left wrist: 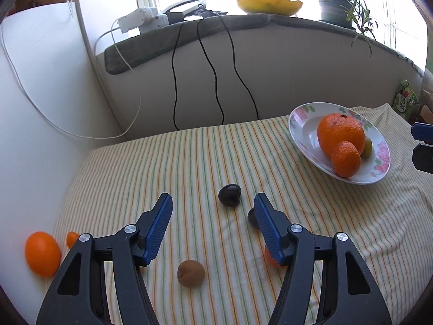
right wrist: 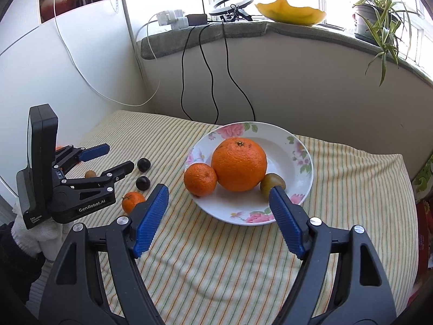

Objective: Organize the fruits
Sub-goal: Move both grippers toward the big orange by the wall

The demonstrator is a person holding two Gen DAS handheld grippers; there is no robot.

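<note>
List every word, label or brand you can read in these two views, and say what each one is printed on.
"GenRobot.AI": white print on the side of the left gripper's black body, right wrist view.
Small white label on the lower edge of that same body: seems to start with "Data", the rest too small to read.
Green packet at the right edge, left wrist view: its printing is too blurred to read.
Nothing else legible.

Behind the left hand-held gripper point(left wrist: 213, 211)'s right finger a dark plum point(left wrist: 251, 218) and a small orange fruit point(left wrist: 269, 257) are mostly hidden; the right hand-held gripper point(left wrist: 422, 146) is cut off at the frame edge.
</note>
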